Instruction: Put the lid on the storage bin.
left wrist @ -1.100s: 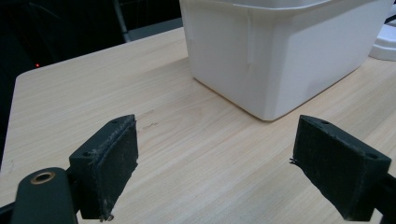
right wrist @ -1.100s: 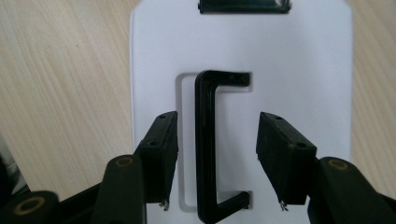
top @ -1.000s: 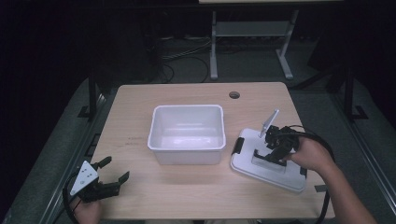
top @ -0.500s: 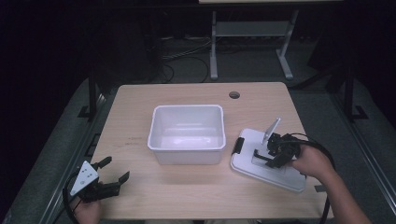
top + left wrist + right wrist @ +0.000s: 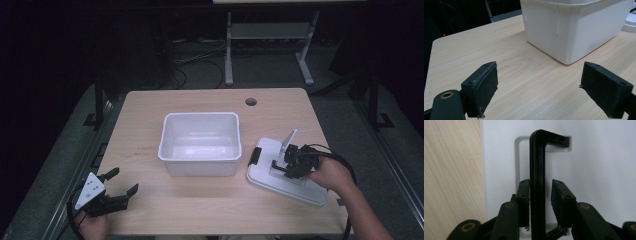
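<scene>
From above we count one white bin (image 5: 200, 142), one white lid (image 5: 287, 172) and two grippers. The left gripper (image 5: 539, 91) gapes, released, the bin ahead. In our right gripper (image 5: 540, 202), closing jaws straddle the lid's one black handle (image 5: 537, 182), one pad touching.

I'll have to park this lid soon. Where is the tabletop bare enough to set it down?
Widest bare wood: the left strip between the white bin and the table edge, and the front strip between the bin and the open left gripper. The back strip near the round hole is also bare. The right side is crowded by the lid and right gripper.
</scene>
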Available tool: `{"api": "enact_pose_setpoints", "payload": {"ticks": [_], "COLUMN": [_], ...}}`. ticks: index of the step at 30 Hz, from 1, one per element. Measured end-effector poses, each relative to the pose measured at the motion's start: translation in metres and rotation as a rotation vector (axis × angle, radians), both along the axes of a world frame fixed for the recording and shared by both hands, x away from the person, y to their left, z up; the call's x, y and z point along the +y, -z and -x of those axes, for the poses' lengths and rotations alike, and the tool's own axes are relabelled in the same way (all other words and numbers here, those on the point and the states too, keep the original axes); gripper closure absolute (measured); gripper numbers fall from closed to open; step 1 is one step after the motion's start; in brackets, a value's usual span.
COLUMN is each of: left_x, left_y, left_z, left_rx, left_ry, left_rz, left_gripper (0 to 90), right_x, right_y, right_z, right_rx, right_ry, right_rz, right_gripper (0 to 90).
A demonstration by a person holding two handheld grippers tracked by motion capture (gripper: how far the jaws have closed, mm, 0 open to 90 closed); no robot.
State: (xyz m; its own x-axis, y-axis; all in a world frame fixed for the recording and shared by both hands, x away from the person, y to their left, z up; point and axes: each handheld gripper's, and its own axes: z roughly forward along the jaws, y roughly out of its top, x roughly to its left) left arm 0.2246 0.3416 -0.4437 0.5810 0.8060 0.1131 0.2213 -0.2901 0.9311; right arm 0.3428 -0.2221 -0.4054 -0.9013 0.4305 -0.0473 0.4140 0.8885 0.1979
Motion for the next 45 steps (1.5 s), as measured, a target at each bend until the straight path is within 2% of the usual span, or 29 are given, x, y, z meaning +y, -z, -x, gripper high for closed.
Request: {"api": "enact_pose_setpoints", "payload": {"ticks": [13,35,45], "left_x": [-0.001,0.0,-0.001], "left_y": [0.0,0.0,0.0], "left_z": [0.0,0.0,0.0], "left_rx": [0.001,0.0,0.001], "left_ry": [0.001,0.001,0.001], "left_rz": [-0.002,0.001,0.0], "left_gripper": [13.5,13.5,13.5], "right_x": [-0.006,-0.012,-0.012], "right_y": [-0.014,-0.016,-0.016], "right_z": [-0.005,-0.022,-0.024], "right_rx": [-0.033,-0.007,0.002], "right_ry": [0.022,0.059,0.05], "right_rz": [0.006,0.003,0.005], "right_gripper": [74.4,81.0,81.9]}}
